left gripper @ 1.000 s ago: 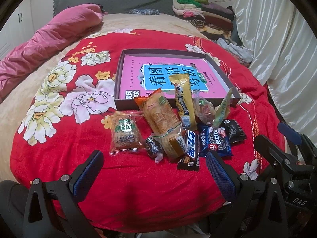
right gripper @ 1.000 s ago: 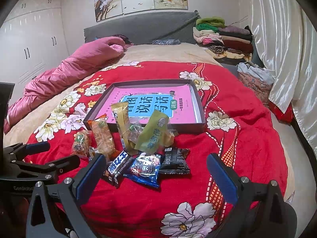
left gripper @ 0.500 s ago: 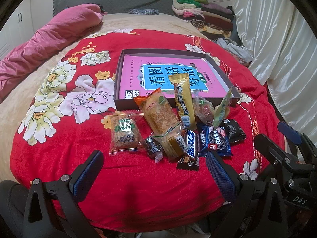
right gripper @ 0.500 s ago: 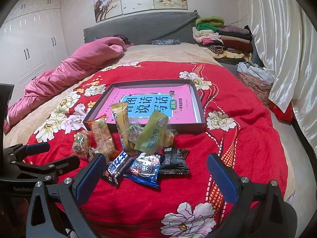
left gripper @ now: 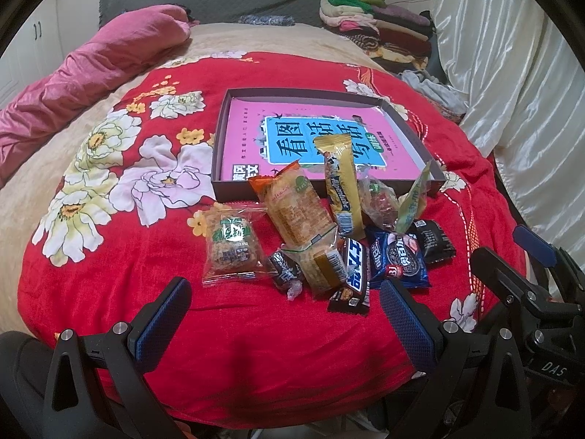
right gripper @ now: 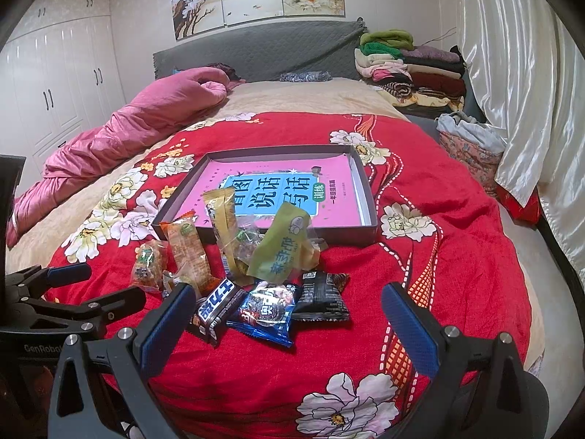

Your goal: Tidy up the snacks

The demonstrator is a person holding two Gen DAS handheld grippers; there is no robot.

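Several wrapped snacks lie in a heap on the red flowered blanket [left gripper: 109,274], just in front of a shallow dark box [left gripper: 234,190] with a pink book inside. Among them are an orange pack [left gripper: 296,208], a gold bar [left gripper: 340,186], a blue cookie pack [right gripper: 267,311], a black pack [right gripper: 321,301], a green pack [right gripper: 285,248] and a clear pastry pack [left gripper: 230,248]. My left gripper [left gripper: 281,325] stands open near the blanket's front edge, short of the heap. My right gripper [right gripper: 289,333] is open too, in front of the blue cookie pack, holding nothing.
A pink quilt [right gripper: 120,131] lies along the left side of the bed. Folded clothes [right gripper: 409,69] are stacked at the back right by the grey headboard. White curtains [right gripper: 519,73] hang on the right. White wardrobes [right gripper: 55,84] stand on the left.
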